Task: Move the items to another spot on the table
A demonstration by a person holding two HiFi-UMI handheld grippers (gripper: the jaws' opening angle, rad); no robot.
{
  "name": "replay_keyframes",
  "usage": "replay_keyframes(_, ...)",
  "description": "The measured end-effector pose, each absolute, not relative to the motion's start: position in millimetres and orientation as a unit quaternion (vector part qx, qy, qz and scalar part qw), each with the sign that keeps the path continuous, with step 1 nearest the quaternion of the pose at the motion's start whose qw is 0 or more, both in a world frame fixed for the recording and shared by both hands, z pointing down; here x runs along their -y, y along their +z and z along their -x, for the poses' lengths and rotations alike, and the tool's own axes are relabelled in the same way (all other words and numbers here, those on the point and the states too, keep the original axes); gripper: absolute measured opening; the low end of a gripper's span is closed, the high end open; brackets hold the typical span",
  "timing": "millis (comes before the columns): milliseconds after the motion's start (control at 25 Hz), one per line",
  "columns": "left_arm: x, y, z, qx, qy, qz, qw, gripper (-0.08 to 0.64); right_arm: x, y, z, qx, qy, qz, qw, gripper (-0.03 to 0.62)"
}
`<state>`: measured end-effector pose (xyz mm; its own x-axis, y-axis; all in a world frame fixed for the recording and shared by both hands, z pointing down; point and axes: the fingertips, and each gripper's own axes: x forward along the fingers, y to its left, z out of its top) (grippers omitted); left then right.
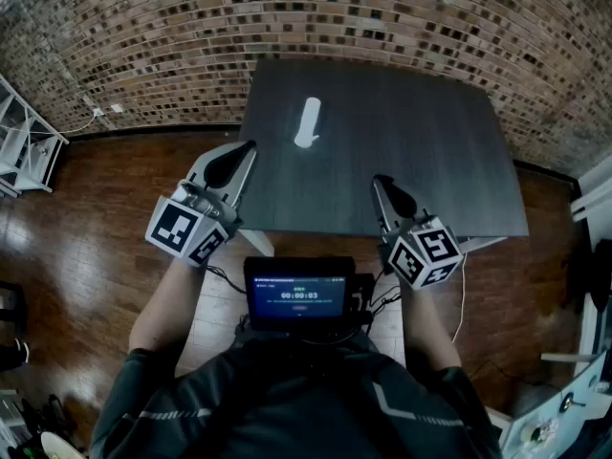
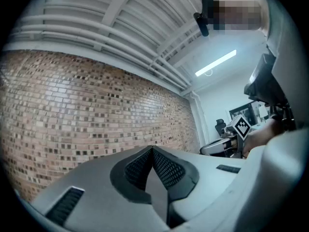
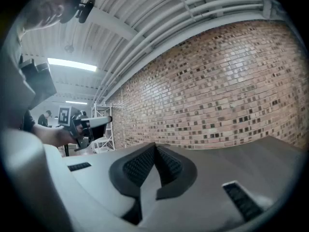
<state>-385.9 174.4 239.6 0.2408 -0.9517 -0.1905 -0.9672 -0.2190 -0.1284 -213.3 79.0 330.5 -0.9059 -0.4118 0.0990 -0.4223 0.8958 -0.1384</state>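
The only item in sight is a white elongated thing (image 1: 308, 122); it lies on the dark table (image 1: 430, 161), in the far left part, with its length running away from the person; what it is I cannot tell. The left gripper (image 1: 244, 153) hovers at the near left edge, its jaws closed tip to tip with nothing between them; the right gripper (image 1: 384, 185) is over the near edge, likewise closed and empty, well apart from the item.

The risks, as I judge them: a gripper that arrives closed would shove the item rather than take it; the item looks rounded, so a nudge or an off-centre pinch may set it rolling toward the left edge; a grip along its length instead of across it would probably slip; the cables beside the screen (image 1: 298, 295) at the person's chest could catch the right gripper's arm.

Writing: the screen shows a timer that seems to read 00:00:03, with smaller lines too small to read; the marker cubes carry square patterns only, no letters; no label shows on the item.
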Motion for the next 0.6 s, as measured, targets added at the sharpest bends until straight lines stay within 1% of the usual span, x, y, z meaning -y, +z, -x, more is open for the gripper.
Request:
replay_keyframes(120, -168.1, 215.8, 373.6, -0.588, 0.009, 0.795, 0.149, 0.000, -71.2, 331.8, 218.7, 0.975, 0.072, -0.206, 0.035, 0.003)
replay_keyframes(240, -162.7, 200.5, 365.5, -0.606, -0.002, 0.774, 0.182, 0.000, -59.8, 331.9, 221.8, 0.977, 0.073, -0.195, 0.042, 0.003)
replay_keyframes(400, -154.4, 207.0, 363.3, -0.623, 0.001, 0.764, 0.170, 0.000, -47.5, 332.6, 229.8, 0.981, 0.070, -0.176, 0.045, 0.003)
replay_keyframes(600, -150.3, 229.0, 379.7, -0.629, -0.001, 0.762, 0.153, 0.000, -34.4, 344.5, 252.0, 0.980, 0.067, -0.175, 0.060, 0.003)
